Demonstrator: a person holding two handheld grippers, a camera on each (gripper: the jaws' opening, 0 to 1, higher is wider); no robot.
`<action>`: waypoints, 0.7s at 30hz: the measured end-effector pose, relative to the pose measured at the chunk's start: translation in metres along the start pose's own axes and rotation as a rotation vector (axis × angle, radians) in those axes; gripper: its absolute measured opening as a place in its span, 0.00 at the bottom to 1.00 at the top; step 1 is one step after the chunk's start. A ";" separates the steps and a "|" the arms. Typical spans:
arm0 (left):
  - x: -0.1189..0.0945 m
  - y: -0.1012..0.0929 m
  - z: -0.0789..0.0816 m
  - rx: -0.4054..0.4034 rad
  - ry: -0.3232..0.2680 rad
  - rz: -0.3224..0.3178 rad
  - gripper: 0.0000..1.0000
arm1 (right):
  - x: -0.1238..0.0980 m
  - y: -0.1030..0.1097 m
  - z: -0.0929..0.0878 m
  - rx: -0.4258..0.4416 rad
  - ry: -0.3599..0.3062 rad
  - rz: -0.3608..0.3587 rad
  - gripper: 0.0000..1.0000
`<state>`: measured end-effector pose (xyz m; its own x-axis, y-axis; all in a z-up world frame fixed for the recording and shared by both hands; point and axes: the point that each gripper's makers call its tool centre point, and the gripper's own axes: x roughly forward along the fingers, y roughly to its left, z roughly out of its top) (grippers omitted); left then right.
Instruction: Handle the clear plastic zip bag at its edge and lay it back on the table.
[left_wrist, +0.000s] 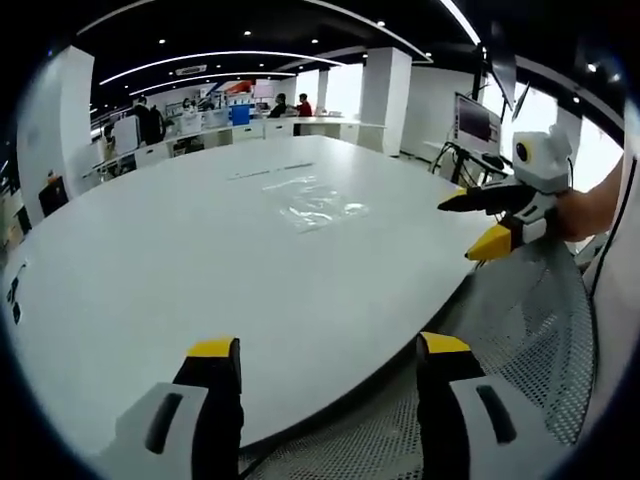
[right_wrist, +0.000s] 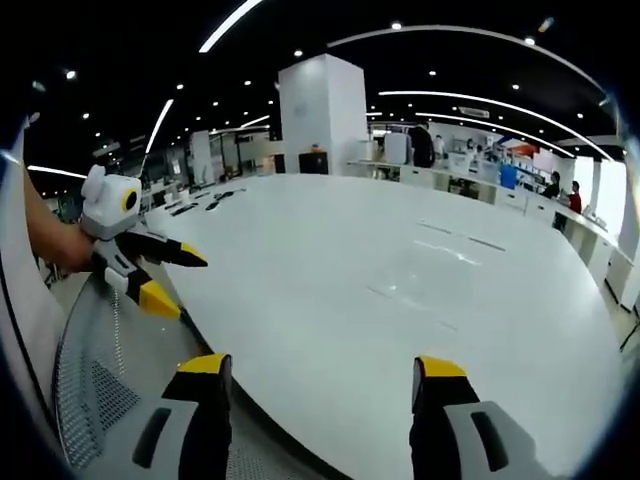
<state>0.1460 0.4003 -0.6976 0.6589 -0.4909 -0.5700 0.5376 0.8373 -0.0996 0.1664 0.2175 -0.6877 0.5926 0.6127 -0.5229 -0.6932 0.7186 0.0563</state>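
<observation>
The clear plastic zip bag (left_wrist: 315, 203) lies flat and crinkled on the big white table (left_wrist: 150, 270), well past the middle. In the right gripper view the bag (right_wrist: 408, 298) is only a faint outline on the tabletop. My left gripper (left_wrist: 328, 348) hangs open over the table's near edge, far short of the bag, with nothing between its jaws. My right gripper (left_wrist: 458, 230) comes in from the right at the table's rim, jaws apart and empty. It (right_wrist: 322, 364) is open in its own view too, where the left gripper (right_wrist: 186, 285) shows open at the left.
A grey mesh chair back (left_wrist: 530, 330) stands just off the table's near edge, under both grippers. A monitor (left_wrist: 475, 122) and a white pillar (left_wrist: 385, 95) stand beyond the far right side. People (left_wrist: 290, 105) sit at desks in the distance.
</observation>
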 end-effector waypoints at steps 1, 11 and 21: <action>0.000 -0.002 0.001 0.002 0.001 0.001 0.69 | 0.000 0.000 0.000 -0.001 -0.001 -0.003 0.73; -0.001 -0.004 0.006 -0.021 -0.005 0.016 0.68 | -0.001 -0.001 0.001 0.004 0.004 -0.016 0.71; 0.002 0.005 0.000 -0.033 0.000 0.019 0.66 | -0.001 -0.003 0.000 0.005 0.013 -0.023 0.70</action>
<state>0.1499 0.4035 -0.6994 0.6688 -0.4749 -0.5720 0.5076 0.8538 -0.1154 0.1682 0.2148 -0.6872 0.6028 0.5916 -0.5354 -0.6776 0.7339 0.0480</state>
